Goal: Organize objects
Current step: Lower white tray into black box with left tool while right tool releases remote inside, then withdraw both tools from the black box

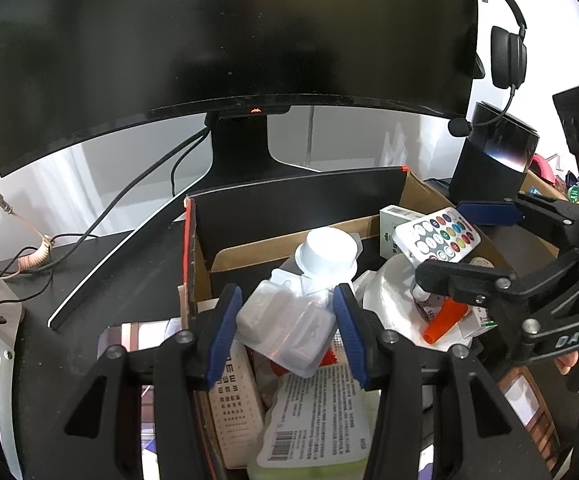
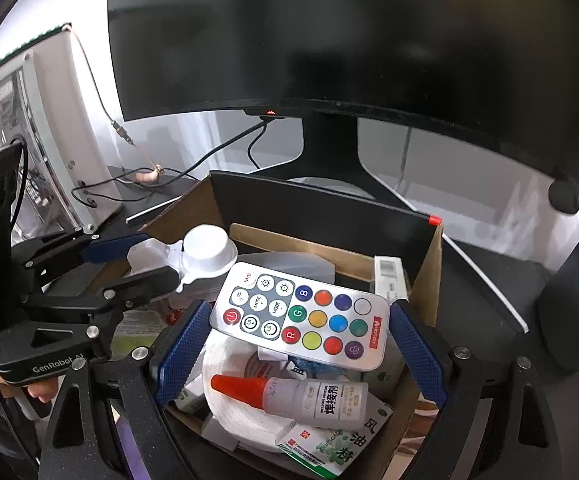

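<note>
A cardboard box (image 2: 427,280) is seen on the dark desk in front of the curved monitor (image 2: 329,40), and everything below is placed relative to it. The right gripper (image 2: 301,344) is held over the box's near half, its blue pads (image 2: 417,352) spread to either side of an LED remote control (image 2: 299,314); contact with the remote cannot be confirmed. The remote's long axis is seen running across between the pads, slightly tilted, power button end toward the left pad; keys marked R, G, B, MODE and LS are legible. Beneath it, inside the box, a white glue bottle (image 2: 313,396) lies on its side on a roll of white tape (image 2: 229,412), its orange nozzle pointing left; Chinese characters are printed on its label. A green-and-white medicine carton (image 2: 329,448) lies at the box's near edge. The left gripper (image 1: 285,320) is held over the box's left half, jaws spread either side of a clear plastic blister shell (image 1: 285,328), with contact uncertain. A white plastic cup (image 1: 327,250) sits inverted deeper in the box. An eye-chart card (image 1: 231,408) and a barcoded packet (image 1: 313,420) are noted at the near side. "GenRobot.AI" is read on the left gripper's body and "DAS" on the right's.
</note>
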Motion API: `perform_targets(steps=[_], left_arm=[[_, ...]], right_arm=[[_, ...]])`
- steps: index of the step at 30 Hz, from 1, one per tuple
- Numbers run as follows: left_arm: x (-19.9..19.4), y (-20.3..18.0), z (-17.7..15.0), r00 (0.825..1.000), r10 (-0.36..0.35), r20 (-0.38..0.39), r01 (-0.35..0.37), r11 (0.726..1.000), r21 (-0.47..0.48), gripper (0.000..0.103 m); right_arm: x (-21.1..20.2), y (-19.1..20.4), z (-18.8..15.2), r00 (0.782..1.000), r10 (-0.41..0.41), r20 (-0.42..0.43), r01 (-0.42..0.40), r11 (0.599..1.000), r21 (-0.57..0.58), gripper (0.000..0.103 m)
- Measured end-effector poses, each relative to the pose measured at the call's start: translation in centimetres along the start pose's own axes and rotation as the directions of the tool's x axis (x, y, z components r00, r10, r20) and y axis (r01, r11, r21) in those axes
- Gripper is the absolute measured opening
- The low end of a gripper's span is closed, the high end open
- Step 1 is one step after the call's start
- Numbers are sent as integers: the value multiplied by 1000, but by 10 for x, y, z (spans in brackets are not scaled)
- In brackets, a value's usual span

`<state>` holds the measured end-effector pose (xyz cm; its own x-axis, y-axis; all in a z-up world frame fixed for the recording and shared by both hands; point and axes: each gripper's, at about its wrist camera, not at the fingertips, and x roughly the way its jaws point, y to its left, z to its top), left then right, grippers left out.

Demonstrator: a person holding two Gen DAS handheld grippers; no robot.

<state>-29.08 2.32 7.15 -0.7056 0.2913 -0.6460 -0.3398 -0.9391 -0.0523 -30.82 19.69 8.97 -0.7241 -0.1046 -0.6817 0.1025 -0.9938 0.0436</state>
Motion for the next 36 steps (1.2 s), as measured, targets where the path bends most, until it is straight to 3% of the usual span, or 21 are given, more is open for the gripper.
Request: perform_targets(steps=[5, 8, 10, 12, 15, 22, 27, 30, 36], left_arm=[[-5, 6, 2, 1000, 0, 17, 0, 999, -33, 49], [-13, 10, 2, 999, -19, 40, 21, 998, -56, 69], [-20, 12, 3, 998, -26, 64, 30, 997, -66, 75], [-29, 16, 3, 997, -23, 79, 30, 996, -82, 97], [-44, 20, 0, 995, -18, 101, 28, 995, -93, 103], [-80, 30, -28, 992, 21, 123, -15, 998, -56, 103], [-100, 36, -54, 991, 53, 123, -49, 998, -39, 103], [-105, 39, -68, 992, 56, 113, -53, 998, -32, 103], [-100, 45, -95, 992, 104, 70, -104, 995, -3, 103]], right_arm=[[-7, 1, 2, 998, 46, 32, -47, 999, 18, 91], [-16, 1, 1, 997, 54, 61, -56, 998, 31, 93], [-22, 1, 0, 995, 66, 80, -68, 997, 32, 98], [-29, 1, -2, 994, 41, 97, -45, 998, 38, 100], [-42, -2, -5, 992, 32, 124, -39, 998, 52, 102], [-75, 3, -32, 983, 26, 183, -34, 999, 37, 102], [-80, 8, -56, 986, 65, 154, -77, 994, 76, 102], [-82, 10, -67, 980, 133, 147, -151, 982, 113, 102], [-90, 23, -86, 980, 117, 162, -130, 989, 69, 102]])
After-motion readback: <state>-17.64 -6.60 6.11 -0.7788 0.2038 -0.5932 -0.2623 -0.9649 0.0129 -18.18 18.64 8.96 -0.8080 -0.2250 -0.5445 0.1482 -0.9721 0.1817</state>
